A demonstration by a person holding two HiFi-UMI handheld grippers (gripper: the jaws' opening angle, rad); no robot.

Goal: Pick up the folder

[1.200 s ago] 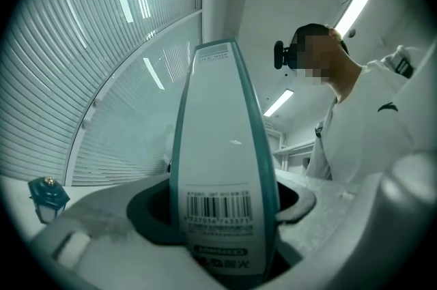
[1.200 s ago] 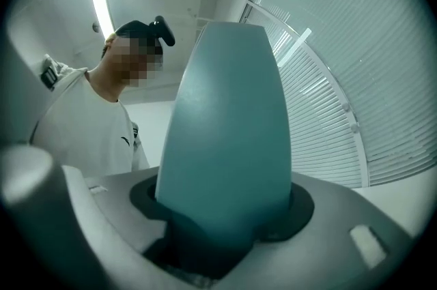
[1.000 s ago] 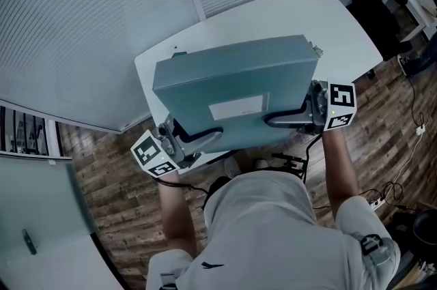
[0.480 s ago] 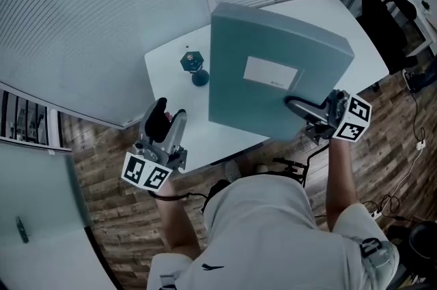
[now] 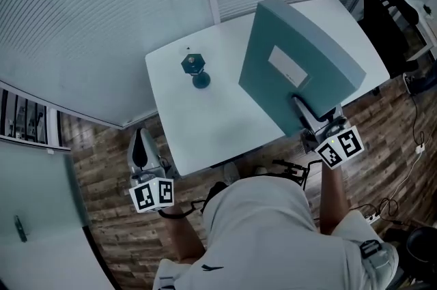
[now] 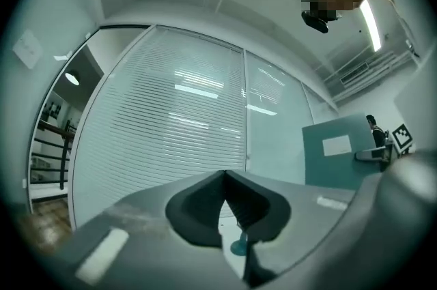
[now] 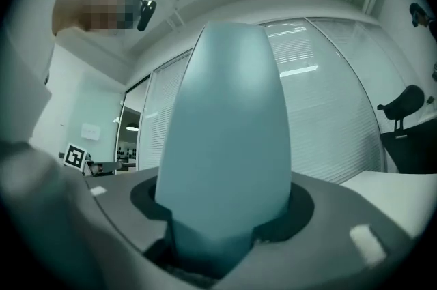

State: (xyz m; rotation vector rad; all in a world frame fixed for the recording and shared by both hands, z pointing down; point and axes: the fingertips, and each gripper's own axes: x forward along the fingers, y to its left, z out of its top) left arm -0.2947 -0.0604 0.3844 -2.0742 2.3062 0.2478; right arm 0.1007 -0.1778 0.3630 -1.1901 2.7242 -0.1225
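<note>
Left tool [image 5: 142,145] dropped off the folder [image 5: 293,67] and swung clear of the bench [image 5: 205,125], now clenched on nothing. We hold the folder upright over the bench, right tool [image 5: 304,111] alone grasping it.

No text legible anywhere, white label [image 5: 288,67] on the folder [image 5: 263,77] face, its print too small to read

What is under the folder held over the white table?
Only bare white table shows below the folder, which the right gripper clamps at its lower edge. The tabletop behind it is covered, so anything there cannot be seen.
</note>
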